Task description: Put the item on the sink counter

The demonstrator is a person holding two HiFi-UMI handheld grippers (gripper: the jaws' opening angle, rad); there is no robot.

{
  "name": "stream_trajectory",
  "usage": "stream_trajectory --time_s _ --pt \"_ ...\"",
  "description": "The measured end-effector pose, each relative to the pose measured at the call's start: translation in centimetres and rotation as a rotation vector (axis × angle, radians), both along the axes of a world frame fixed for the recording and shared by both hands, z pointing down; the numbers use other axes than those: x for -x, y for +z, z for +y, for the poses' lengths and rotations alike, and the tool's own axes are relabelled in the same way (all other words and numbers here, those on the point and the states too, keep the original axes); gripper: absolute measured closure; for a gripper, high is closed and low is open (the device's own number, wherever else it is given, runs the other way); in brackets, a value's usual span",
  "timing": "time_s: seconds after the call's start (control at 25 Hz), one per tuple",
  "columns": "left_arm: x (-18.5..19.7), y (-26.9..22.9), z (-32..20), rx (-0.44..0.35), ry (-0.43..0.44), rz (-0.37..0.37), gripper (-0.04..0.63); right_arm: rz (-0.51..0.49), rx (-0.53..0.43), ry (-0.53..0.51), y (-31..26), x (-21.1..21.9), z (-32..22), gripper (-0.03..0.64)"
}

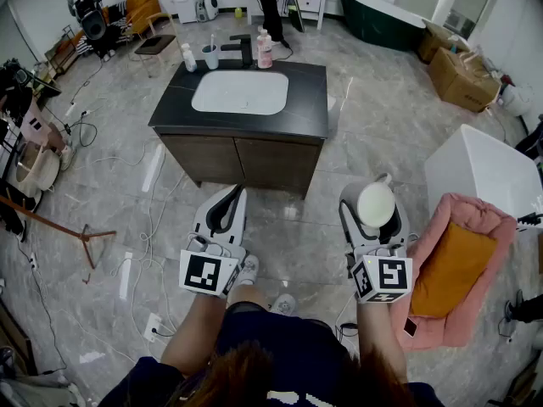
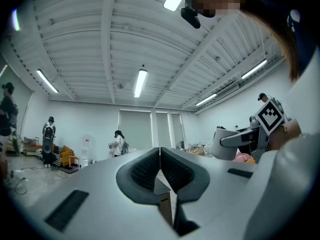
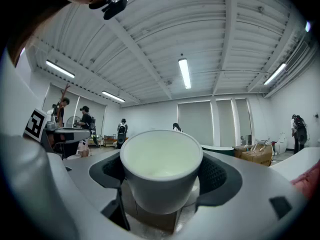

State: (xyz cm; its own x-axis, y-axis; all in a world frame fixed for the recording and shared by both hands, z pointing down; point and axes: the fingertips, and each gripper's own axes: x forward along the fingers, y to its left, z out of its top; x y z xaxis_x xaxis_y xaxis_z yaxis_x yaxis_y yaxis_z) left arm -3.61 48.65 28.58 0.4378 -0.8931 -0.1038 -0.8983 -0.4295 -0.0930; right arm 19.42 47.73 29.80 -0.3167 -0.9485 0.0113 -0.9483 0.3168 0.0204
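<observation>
Holds the left hand-held gripper (image 1: pixel 229 200) out level at the left, jaws pressed together with nothing between them; plays no visible part in the carrying. Stands back from the sink cabinet, with marble floor (image 1: pixel 280 227) between; faces the dark worktop (image 1: pixel 310 100) and its white basin (image 1: pixel 240 91) straight ahead, well apart from both tools. Shows along the worktop's far edge, left to right, a white bottle (image 1: pixel 188 58), a small tumbler (image 1: pixel 210 55), a black tap (image 1: pixel 240 51) and a pink bottle (image 1: pixel 265 49); leaves the near edge and the right-hand strip bare. Further right, clamps the right hand-held gripper (image 1: pixel 374 195) wide around a white cup (image 3: pixel 161 164), upright, mouth up, pads against its sides; looks empty inside. Passes a pink armchair (image 1: pixel 458 270) at the far right, just beside that gripper. Reads as the carrying step: cup picked up, not yet delivered. Calls next for walking up to the cabinet, reaching over a bare part of the worktop, lowering the cup level until its base sits flat, then opening the jaws; needs care not to tip it or set it in the basin.
</observation>
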Motion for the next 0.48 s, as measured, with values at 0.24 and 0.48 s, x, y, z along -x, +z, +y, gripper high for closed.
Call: stream_trajectory --time_s 0.24,0.48 --pt "-0.8 -0.6 1.1 0.000 0.002 0.001 0.571 -0.033 -0.018 0.006 -1.2 -1.2 1.5 0.181" --pt "0.3 -0.7 1.4 0.006 -0.011 0.000 0.571 -0.062 -0.032 -0.011 -2.0 -0.5 1.4 0.181"
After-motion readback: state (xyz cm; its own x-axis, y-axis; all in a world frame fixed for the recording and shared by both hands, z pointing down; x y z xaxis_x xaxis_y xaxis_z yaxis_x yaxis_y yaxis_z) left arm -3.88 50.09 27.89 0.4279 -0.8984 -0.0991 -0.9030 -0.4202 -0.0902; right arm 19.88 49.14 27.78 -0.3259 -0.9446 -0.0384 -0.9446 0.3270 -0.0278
